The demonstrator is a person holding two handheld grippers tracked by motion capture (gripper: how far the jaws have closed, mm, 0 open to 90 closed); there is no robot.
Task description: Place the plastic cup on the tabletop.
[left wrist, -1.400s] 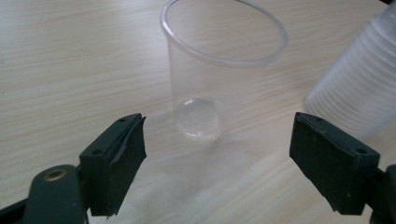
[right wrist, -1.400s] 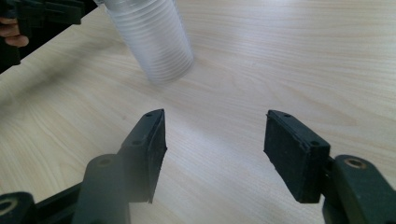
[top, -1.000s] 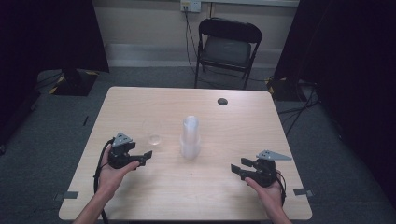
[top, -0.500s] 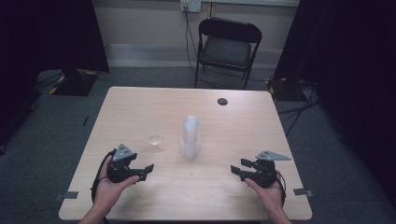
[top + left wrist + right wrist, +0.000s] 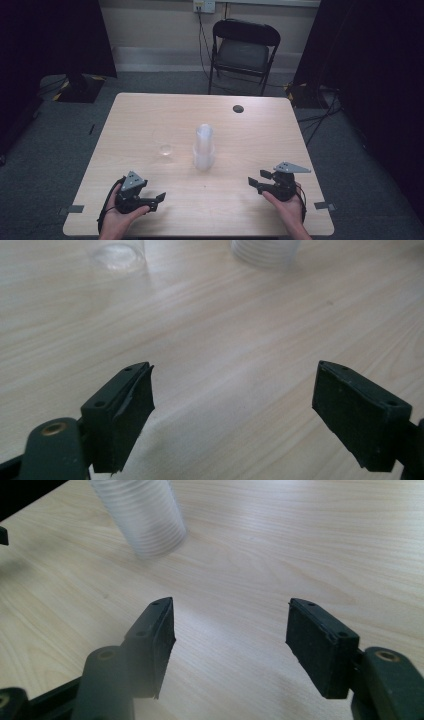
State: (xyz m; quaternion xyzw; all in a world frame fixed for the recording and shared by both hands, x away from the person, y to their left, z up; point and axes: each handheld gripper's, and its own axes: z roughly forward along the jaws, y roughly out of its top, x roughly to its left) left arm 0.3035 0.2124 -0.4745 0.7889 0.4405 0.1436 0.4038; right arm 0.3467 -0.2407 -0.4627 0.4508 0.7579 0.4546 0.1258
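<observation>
A stack of translucent plastic cups (image 5: 204, 148) stands upright at the middle of the wooden table (image 5: 150, 110). A single clear cup (image 5: 164, 141) stands just to its left. My left gripper (image 5: 159, 198) is near the front left edge and points right toward the centre. Its jaws have just been opening and stand open over bare wood (image 5: 235, 390); the clear cup (image 5: 117, 252) and the stack (image 5: 265, 250) lie well ahead. My right gripper (image 5: 256, 179) at the front right is open too, a little wider than before, with nothing between the jaws (image 5: 230, 625). The stack (image 5: 145, 515) lies ahead to its left.
A small black round disc (image 5: 238, 108) lies on the table's far side. A black folding chair (image 5: 243, 50) stands beyond the far edge. Bare wood stretches between the two grippers and the cups.
My left hand has drawn back from beside the clear cup toward the table's near edge. The right hand has stayed where it was. The cups have not moved.
</observation>
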